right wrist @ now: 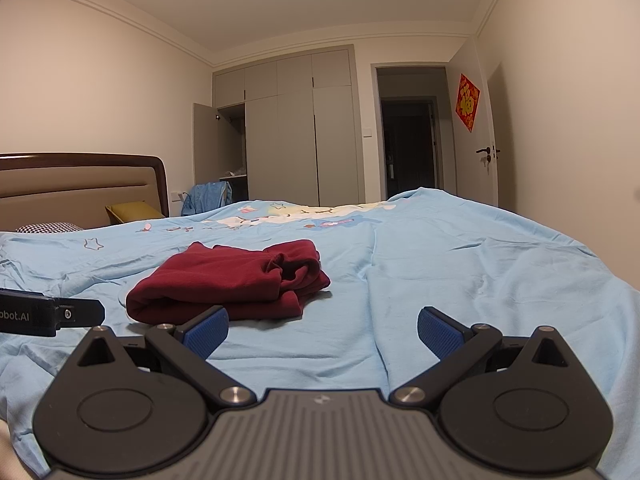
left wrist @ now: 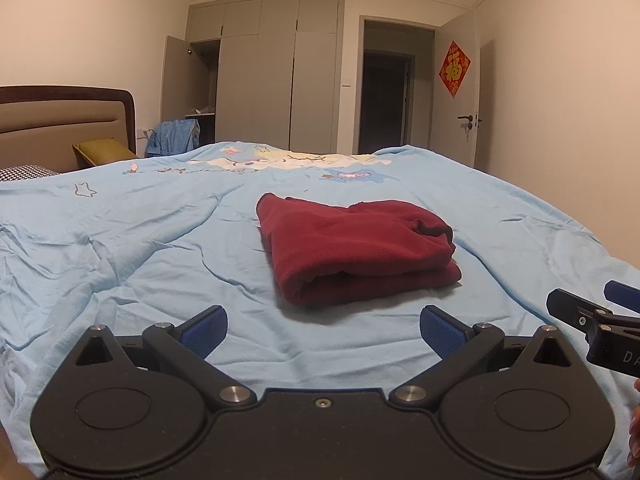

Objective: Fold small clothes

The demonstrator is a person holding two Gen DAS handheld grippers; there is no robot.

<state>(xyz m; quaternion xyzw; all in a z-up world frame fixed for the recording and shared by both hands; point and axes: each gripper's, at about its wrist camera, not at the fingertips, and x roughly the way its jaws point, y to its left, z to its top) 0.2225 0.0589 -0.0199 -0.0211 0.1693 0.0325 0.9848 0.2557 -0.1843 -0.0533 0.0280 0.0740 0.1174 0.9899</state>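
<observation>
A dark red garment [left wrist: 356, 248] lies folded into a compact stack on the light blue bedspread [left wrist: 140, 248]. In the left wrist view my left gripper [left wrist: 323, 332] is open just in front of it, nothing between its blue pads [left wrist: 206, 330]. The right gripper shows at that view's right edge [left wrist: 592, 320]. In the right wrist view the same garment [right wrist: 228, 280] lies ahead and to the left. My right gripper [right wrist: 323, 332] stands open and holds nothing, its left pad [right wrist: 208, 330] close to the garment's near edge. The left gripper's body [right wrist: 52, 314] shows at the left edge.
A headboard [left wrist: 64, 120], a yellow pillow [left wrist: 106, 150] and a checked pillow [left wrist: 24, 172] are at the far left. Blue clothing [left wrist: 174, 136] hangs beyond the bed by an open wardrobe [left wrist: 260, 80]. A doorway [left wrist: 386, 100] is at the back right.
</observation>
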